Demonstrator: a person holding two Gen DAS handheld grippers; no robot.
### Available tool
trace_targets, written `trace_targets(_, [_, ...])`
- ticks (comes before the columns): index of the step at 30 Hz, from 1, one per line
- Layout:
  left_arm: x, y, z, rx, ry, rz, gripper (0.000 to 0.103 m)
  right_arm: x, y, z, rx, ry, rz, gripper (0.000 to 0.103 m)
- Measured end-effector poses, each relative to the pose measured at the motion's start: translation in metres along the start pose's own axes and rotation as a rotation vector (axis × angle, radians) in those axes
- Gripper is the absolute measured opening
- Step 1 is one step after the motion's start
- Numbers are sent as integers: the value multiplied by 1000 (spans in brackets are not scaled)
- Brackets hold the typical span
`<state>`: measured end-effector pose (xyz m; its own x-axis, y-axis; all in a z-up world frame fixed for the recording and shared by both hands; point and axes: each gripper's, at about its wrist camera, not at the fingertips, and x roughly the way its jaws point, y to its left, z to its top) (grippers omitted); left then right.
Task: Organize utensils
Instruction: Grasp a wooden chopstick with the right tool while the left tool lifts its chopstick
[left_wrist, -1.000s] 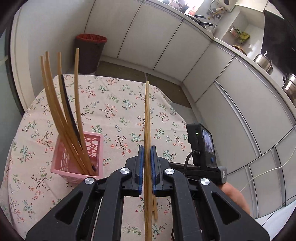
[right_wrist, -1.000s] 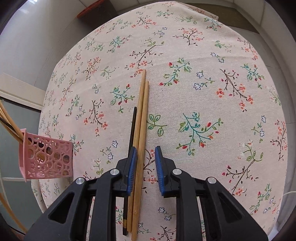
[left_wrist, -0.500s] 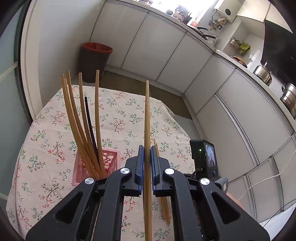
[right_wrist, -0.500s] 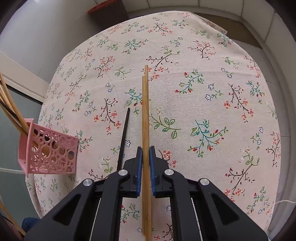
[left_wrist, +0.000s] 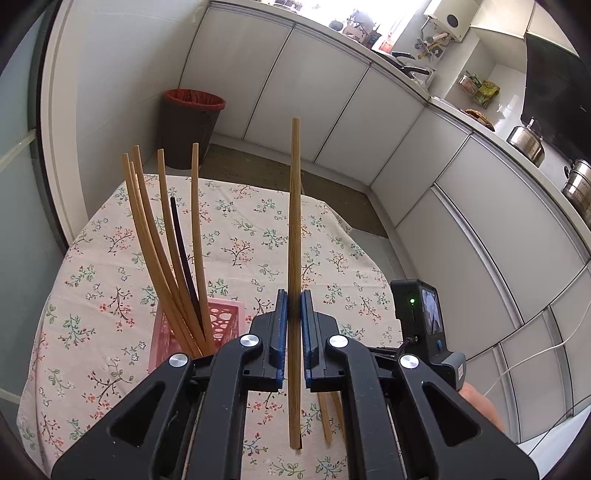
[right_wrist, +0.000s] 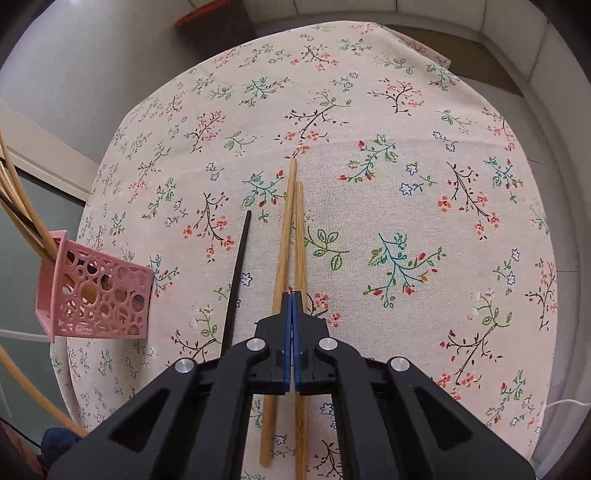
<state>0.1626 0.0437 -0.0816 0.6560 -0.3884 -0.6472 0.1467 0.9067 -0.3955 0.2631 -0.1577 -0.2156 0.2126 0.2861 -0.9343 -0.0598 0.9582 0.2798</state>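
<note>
My left gripper is shut on a wooden chopstick and holds it upright above the table, to the right of the pink perforated holder. The holder has several wooden chopsticks and a black one standing in it. My right gripper is shut, with its pads pressed together just above two wooden chopsticks that lie on the floral tablecloth; they pass under the fingers, not between the pads. A black chopstick lies to their left. The pink holder is at the far left.
The round table ends close on all sides. A dark bin with a red liner stands on the floor beyond it, white cabinets behind. The right gripper's camera unit shows at the right of the left wrist view.
My left gripper has lifted its chopstick higher and moved closer to the pink holder. My right gripper closed; one chopstick lay between its pads half a second ago, now both lie beneath them.
</note>
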Motion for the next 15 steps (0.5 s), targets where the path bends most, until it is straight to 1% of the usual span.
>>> trace_targets(2, [0,0,0,4,-3,11,7,6,2,1,-1,30,0,1])
trace_targets(3, [0,0,1,5,-3,14,7,10,1,0,3,45,-17,1])
trace_targets(6, [0,-2,0,13,-6,20,7,11,2,3,-1,41,-20,1])
trace_targets(11, [0,-6,-1,31,-8,25,7,6,5,3,-17,19,-69,2])
trace_targets(13, [0,-7,-1,31,-12,23,7,10,4,3,-20,34,-80,2])
trace_targets(14, [0,-8,-1,32,-13,21,7,13,4,3,-24,40,-91,3])
trace_targets(15, [0,-8,-1,32,-13,21,7,12,4,3,-28,32,-89,6])
